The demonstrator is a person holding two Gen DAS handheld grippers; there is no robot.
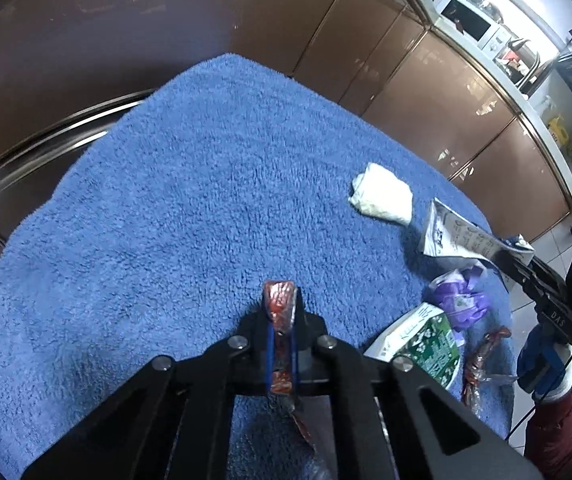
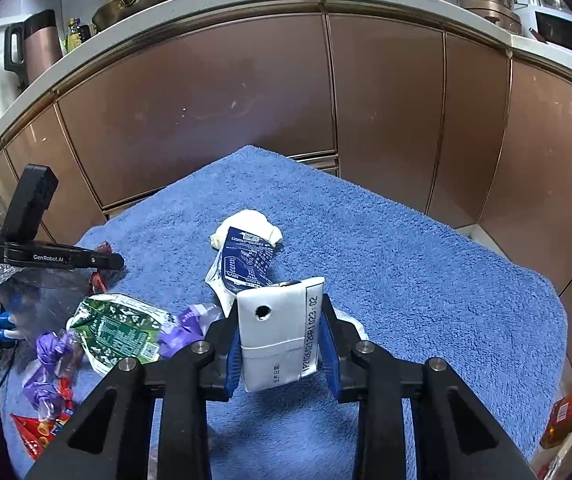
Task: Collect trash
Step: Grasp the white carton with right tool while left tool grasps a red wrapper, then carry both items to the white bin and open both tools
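My left gripper [image 1: 281,320] is shut on a red candy wrapper [image 1: 279,304] and holds it over the blue towel [image 1: 165,200]. My right gripper [image 2: 281,332] is shut on a white and blue milk carton [image 2: 275,332], flattened, its blue end [image 2: 245,260] pointing away. On the towel lie a crumpled white tissue [image 1: 382,194], a green and white packet [image 2: 117,328], purple wrappers [image 2: 49,352] and a red wrapper [image 1: 482,356]. The left gripper also shows at the left of the right wrist view [image 2: 97,260].
Brown cabinet doors [image 2: 225,100] stand close behind the towel, under a counter with a kettle [image 2: 37,44] and pans. A red snack bag [image 2: 33,432] lies at the towel's near left. An orange packet [image 2: 566,412] sits off the towel's right edge.
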